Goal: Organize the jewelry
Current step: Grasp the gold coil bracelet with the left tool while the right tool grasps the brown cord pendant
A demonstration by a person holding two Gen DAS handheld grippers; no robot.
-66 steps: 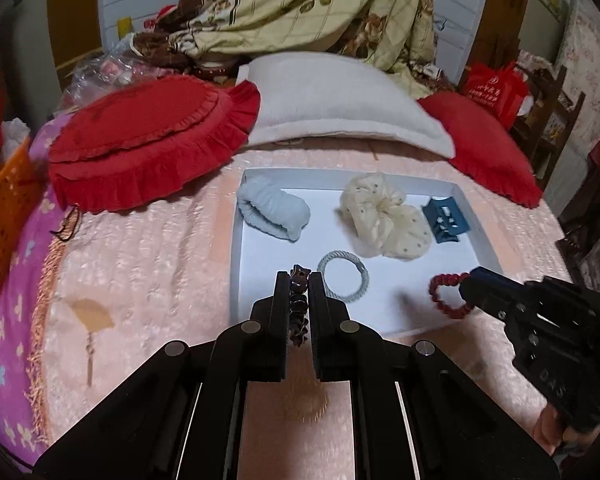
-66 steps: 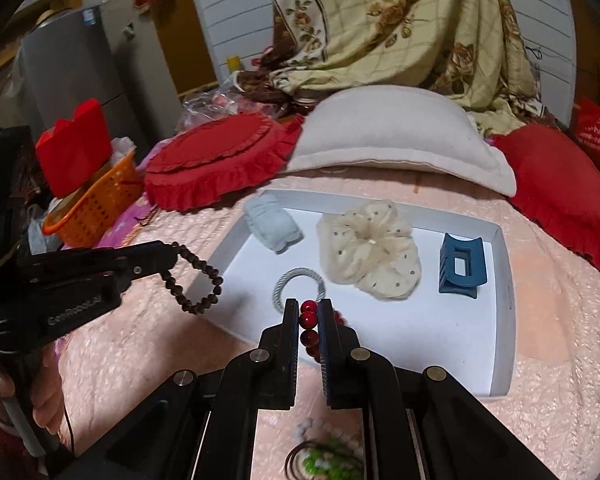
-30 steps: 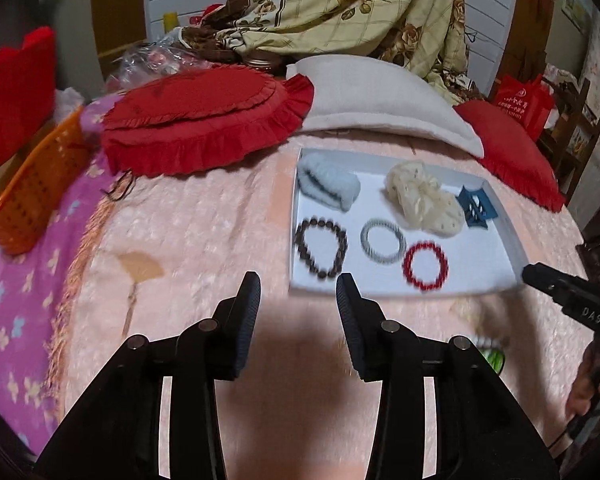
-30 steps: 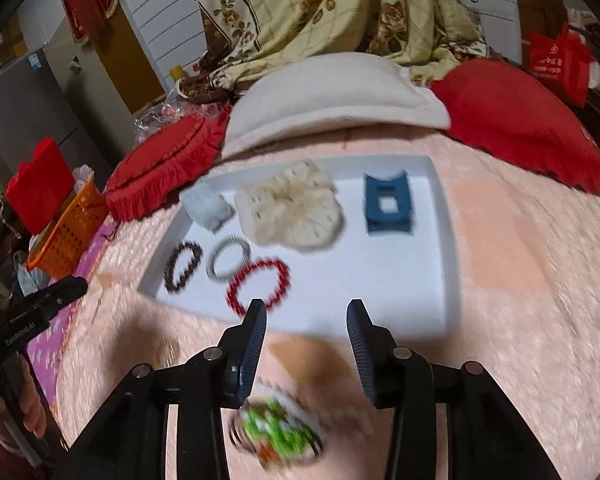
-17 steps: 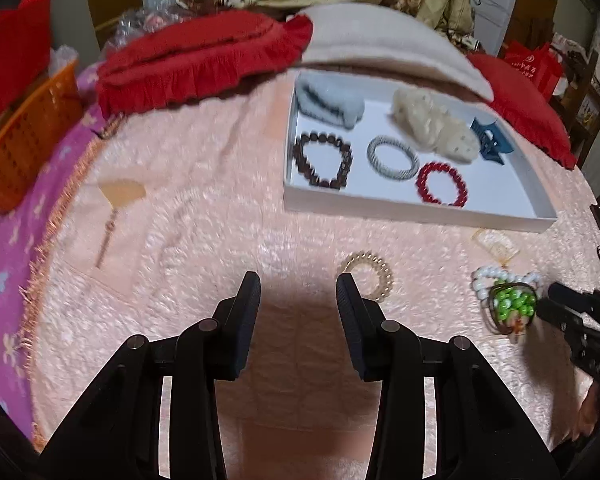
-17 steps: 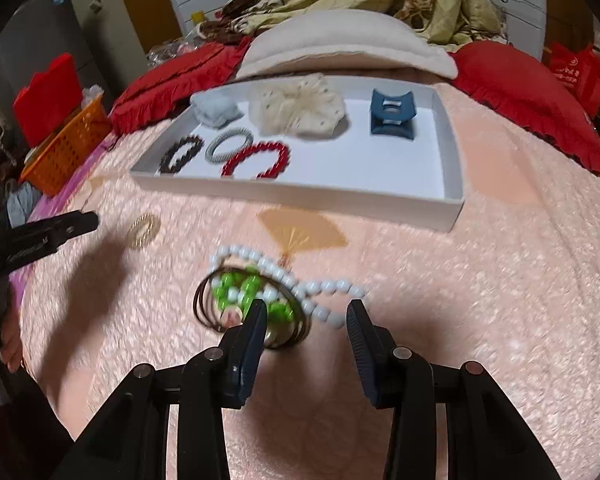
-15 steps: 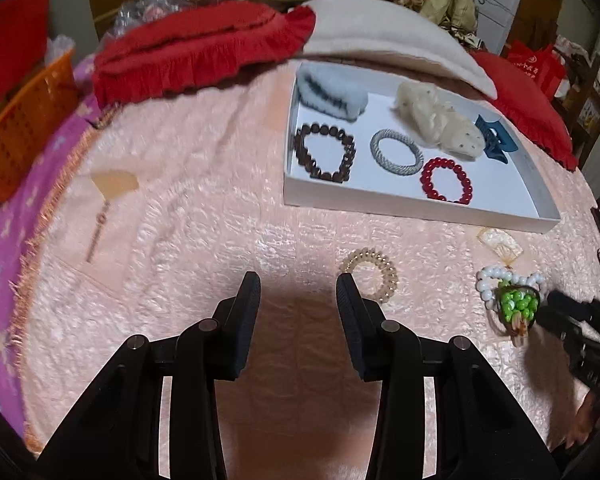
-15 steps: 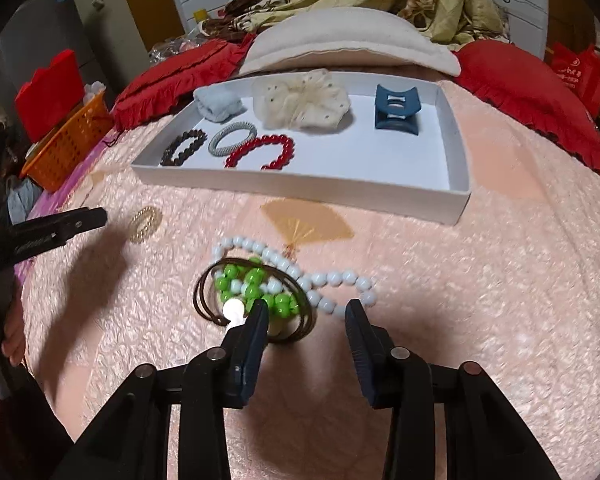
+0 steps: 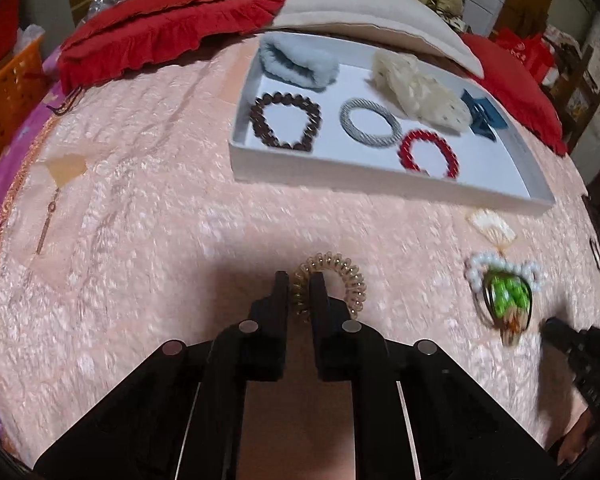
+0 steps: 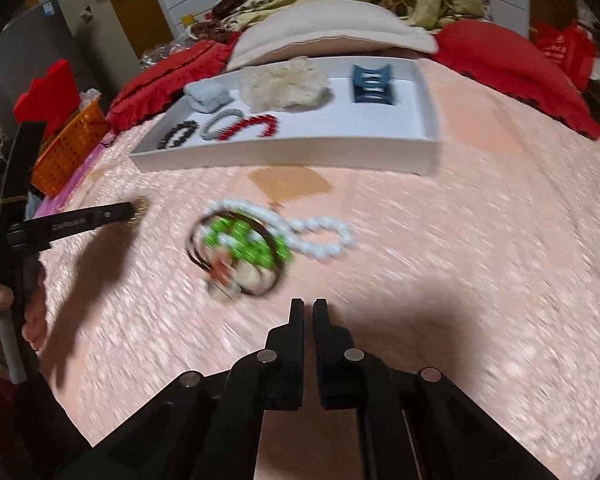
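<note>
Black plastic fingers of the left gripper [image 9: 300, 280] are pinched on the near-left arc of a translucent gold spiral hair tie [image 9: 332, 286], which lies on the pink quilted bedspread [image 9: 148, 216]. The right gripper [image 10: 307, 305] has its fingers together with nothing between them, poised over bare bedspread just short of a motion-blurred tangle at its eleven o'clock: a green bead bracelet [image 10: 246, 242] ringed by dark thin hair bands [image 10: 196, 252], with a white pearl strand [image 10: 320, 236] trailing toward one o'clock. Beyond both tools, at twelve o'clock, sits a shallow white cardboard tray [image 9: 380, 182] holding a dark brown bead bracelet [image 9: 286, 126], a grey woven ring [image 9: 370, 124], a red bead bracelet [image 9: 428, 154], a pale blue fluffy scrunchie [image 9: 296, 62], a cream dotted scrunchie [image 9: 420, 94] and a blue claw clip [image 9: 482, 116]. Its near wall stands between the loose pieces and the tray floor. Only the left wrist view shows the grip on the spiral tie; in the right wrist view that tie is nearly hidden behind the left tool's tip at nine o'clock, where a hand [image 10: 4, 312] on the handle also shows. Red ruffled cushions [image 9: 164, 28] and an orange plastic basket [image 10: 70, 148] lie at the edges.
</note>
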